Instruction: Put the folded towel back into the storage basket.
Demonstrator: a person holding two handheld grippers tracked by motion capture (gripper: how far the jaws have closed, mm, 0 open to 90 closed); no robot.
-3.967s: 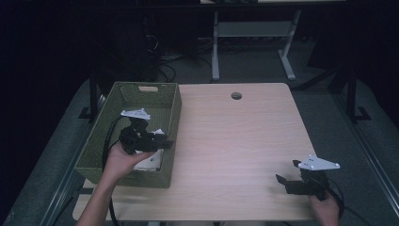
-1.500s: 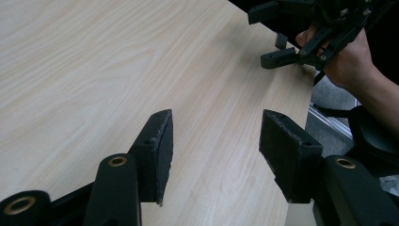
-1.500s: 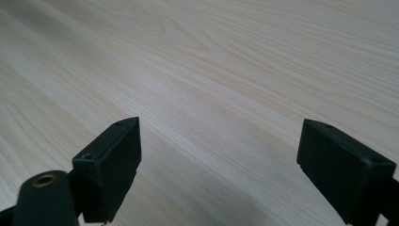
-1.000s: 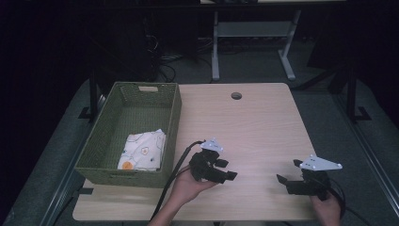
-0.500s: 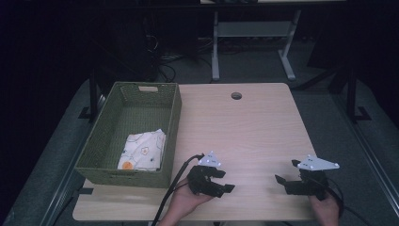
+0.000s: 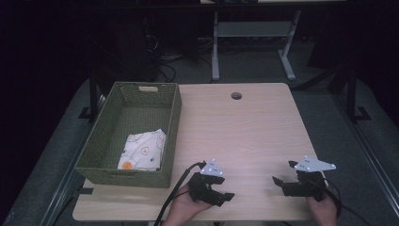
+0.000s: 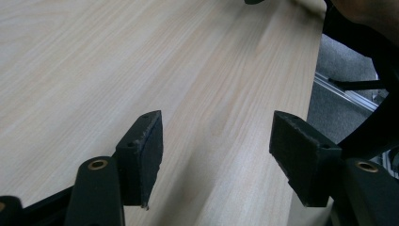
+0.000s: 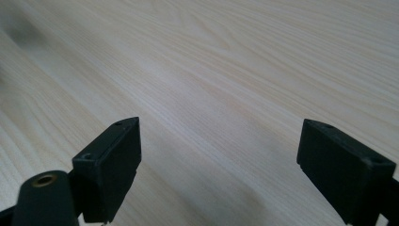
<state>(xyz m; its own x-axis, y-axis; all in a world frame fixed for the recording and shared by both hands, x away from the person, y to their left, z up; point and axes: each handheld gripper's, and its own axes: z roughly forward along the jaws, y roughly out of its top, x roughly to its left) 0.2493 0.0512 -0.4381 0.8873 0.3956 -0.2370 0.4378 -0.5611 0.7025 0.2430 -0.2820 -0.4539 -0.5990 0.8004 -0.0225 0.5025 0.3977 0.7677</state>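
While left claw (image 6: 225, 197) gapes empty over table (image 6: 244, 127), folded cloth (image 6: 141, 149) lies in basket (image 6: 117, 172), well apart

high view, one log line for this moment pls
cloth: in basket | left gripper: open, empty | right gripper: open, empty

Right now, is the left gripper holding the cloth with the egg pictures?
No, the left gripper is open over the bare table, and the cloth lies folded inside the green basket.
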